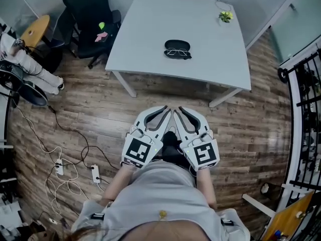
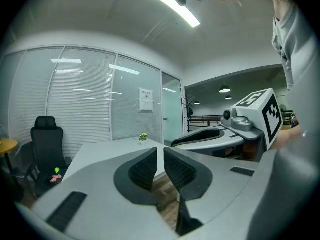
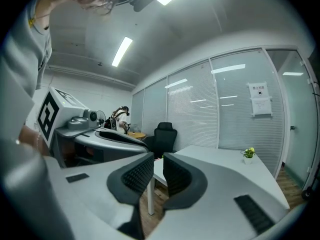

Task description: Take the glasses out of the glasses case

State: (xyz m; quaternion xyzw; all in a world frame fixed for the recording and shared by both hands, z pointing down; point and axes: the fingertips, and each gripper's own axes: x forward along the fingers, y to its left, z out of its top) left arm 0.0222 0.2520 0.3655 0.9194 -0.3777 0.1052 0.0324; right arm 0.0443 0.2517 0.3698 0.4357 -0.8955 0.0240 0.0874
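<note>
A black glasses case [image 1: 177, 45] sits near the middle of the white table [image 1: 145, 39]. A pair of thin-framed glasses [image 1: 177, 53] lies at its near edge; whether they rest inside the case I cannot tell. Both grippers are held close to the person's body over the wooden floor, well short of the table. My left gripper [image 1: 163, 110] [image 2: 161, 156] and right gripper [image 1: 183, 111] [image 3: 158, 161] point at the table side by side, each shut with nothing between the pads. The case is not visible in either gripper view.
A small potted plant [image 1: 225, 16] [image 2: 143, 136] [image 3: 248, 153] stands at the table's far right corner. A black office chair [image 1: 93, 19] [image 3: 164, 136] is left of the table. Cables and power strips [image 1: 60, 167] lie on the floor at left. Metal racks [image 1: 303, 99] line the right side.
</note>
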